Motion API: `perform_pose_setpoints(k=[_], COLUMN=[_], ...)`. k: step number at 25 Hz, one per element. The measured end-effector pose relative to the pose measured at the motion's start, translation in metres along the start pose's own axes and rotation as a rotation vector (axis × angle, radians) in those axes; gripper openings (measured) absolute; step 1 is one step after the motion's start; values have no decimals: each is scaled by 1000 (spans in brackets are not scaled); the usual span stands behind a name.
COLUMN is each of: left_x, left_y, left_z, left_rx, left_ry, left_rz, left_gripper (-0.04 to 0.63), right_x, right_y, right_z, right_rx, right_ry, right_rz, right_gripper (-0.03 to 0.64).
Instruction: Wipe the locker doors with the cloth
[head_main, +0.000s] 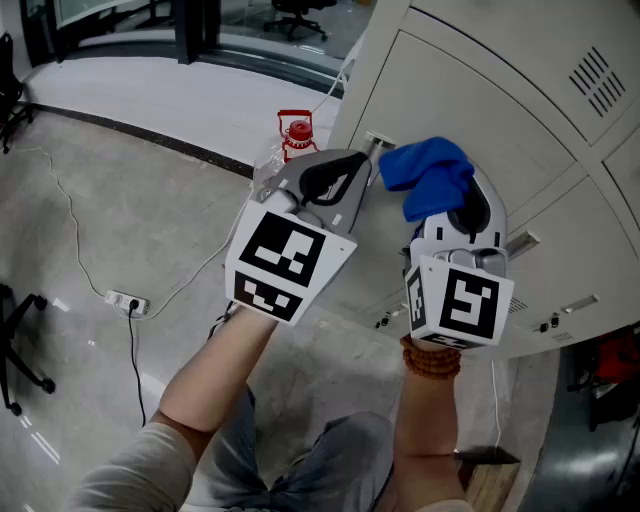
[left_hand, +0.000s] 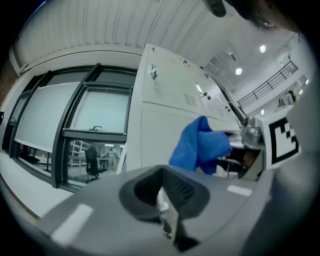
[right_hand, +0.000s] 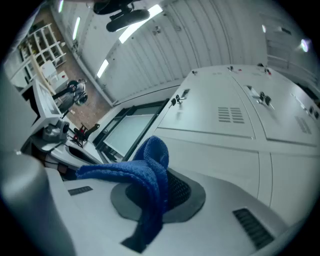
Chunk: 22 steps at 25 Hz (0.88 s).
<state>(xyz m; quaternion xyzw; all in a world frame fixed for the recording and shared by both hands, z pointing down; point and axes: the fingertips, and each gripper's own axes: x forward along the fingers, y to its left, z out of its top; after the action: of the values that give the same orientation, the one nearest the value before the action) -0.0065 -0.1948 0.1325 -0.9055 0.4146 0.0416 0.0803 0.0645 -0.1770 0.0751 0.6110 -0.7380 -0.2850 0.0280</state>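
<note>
A blue cloth (head_main: 428, 176) is bunched up and clamped in my right gripper (head_main: 452, 205), which is shut on it just in front of a pale grey locker door (head_main: 470, 95). The right gripper view shows the cloth (right_hand: 149, 176) folded over the jaws, one end hanging down, with the vented locker doors (right_hand: 220, 135) beyond. My left gripper (head_main: 350, 172) hangs just left of the cloth, close to the locker's left edge, jaws shut with nothing between them. Its own view has the cloth (left_hand: 199, 145) ahead to the right, against the locker (left_hand: 160, 120).
A red canister (head_main: 296, 132) stands on the floor by the locker's corner. A power strip (head_main: 125, 301) and its cable lie on the floor at left, near a chair base (head_main: 15, 345). Door latches (head_main: 520, 243) jut from the lockers. Large windows (left_hand: 75, 130) stand beyond the locker.
</note>
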Motion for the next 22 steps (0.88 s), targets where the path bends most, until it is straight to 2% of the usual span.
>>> perform_pose_setpoints(k=[6, 11, 15, 22], left_x=[10, 8, 3, 6], left_y=[34, 53, 58, 48], left_z=[54, 86, 88, 48], left_rx=[-9, 27, 31, 17], left_ry=[-27, -41, -33, 18], left_rz=[-5, 16, 22, -1], left_gripper=[2, 2, 2, 2], right_x=[44, 74, 85, 69], right_y=[-2, 2, 15, 46], right_z=[59, 91, 82, 30], right_rx=[-241, -399, -524, -677], right_ry=[-48, -55, -10, 44], right_rz=[-34, -56, -60, -35], right_gripper=[29, 29, 29, 29])
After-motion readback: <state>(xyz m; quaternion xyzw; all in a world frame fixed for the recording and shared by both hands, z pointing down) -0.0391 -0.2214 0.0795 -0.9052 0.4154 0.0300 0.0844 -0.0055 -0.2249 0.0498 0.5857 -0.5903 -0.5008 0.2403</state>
